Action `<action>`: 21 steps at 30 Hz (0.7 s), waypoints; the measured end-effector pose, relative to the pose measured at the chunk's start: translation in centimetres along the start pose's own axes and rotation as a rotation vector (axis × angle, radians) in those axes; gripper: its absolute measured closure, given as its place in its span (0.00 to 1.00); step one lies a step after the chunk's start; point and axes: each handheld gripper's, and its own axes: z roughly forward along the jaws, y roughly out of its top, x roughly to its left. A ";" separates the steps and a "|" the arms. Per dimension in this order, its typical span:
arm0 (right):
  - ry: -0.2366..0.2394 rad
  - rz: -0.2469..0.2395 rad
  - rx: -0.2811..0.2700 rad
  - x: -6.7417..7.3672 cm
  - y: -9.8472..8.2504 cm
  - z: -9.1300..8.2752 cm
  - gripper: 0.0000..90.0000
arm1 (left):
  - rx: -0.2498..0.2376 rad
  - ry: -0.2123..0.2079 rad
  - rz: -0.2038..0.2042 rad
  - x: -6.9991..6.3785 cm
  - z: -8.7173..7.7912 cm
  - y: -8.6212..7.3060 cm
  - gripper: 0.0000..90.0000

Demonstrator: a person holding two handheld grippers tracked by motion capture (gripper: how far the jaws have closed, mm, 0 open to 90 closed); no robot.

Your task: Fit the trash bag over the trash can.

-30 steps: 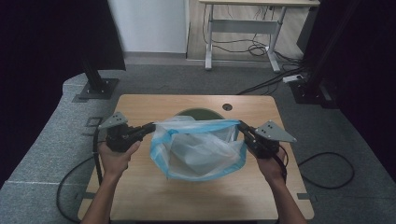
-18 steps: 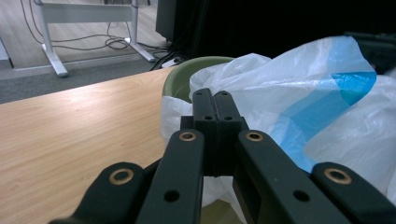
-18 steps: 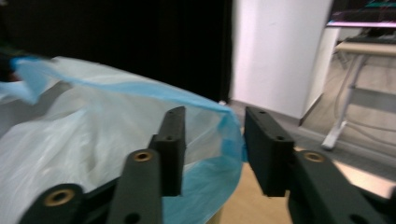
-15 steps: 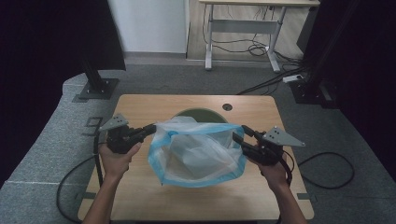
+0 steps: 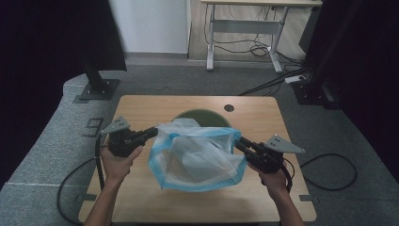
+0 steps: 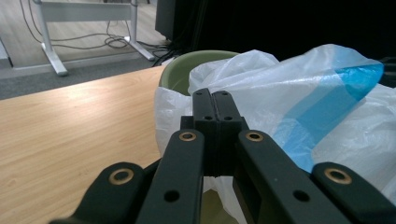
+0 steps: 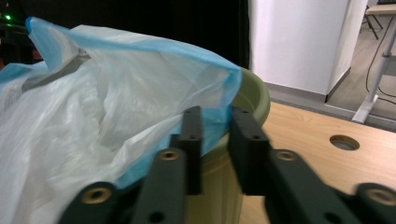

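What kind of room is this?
Probably a lab or workshop for recording. A small wooden table stands on grey carpet between dark curtains, with loose cables under a desk behind.

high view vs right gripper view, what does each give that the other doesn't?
High view alone: both hands, the left claw pinching the bag's left edge, the whole table and the floor cables.

Right gripper view alone: the right claw close up, its jaws a little apart with the bag's blue rim between them; they have just been closing. Whether the pads press the rim yet is unclear.

Both: the white, blue-edged plastic bag held open over the green bin, and the round hole in the tabletop.
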 end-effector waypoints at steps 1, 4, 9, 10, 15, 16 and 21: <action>-0.003 -0.001 -0.002 -0.1 0.1 0.1 0.93 | -0.003 0.002 0.002 0.0 0.0 0.0 1.00; -0.027 -0.006 -0.005 -0.4 0.5 0.4 0.99 | -0.006 0.013 0.004 0.1 0.0 -0.1 1.00; -0.082 -0.034 -0.004 -1.3 1.4 0.9 0.99 | -0.002 0.028 0.003 0.7 0.2 0.0 1.00; -0.095 -0.047 0.002 -1.4 1.6 1.1 0.99 | 0.001 0.033 0.006 0.8 0.3 0.1 1.00; -0.148 -0.114 0.028 -1.7 2.4 2.7 0.99 | 0.020 0.057 0.004 1.6 1.2 0.4 1.00; -0.159 -0.125 0.038 -1.8 2.5 3.1 0.99 | 0.025 0.061 0.001 1.8 1.5 0.5 1.00; -0.192 -0.117 0.097 -3.4 2.0 5.1 0.99 | 0.046 0.085 -0.001 2.7 2.7 0.6 1.00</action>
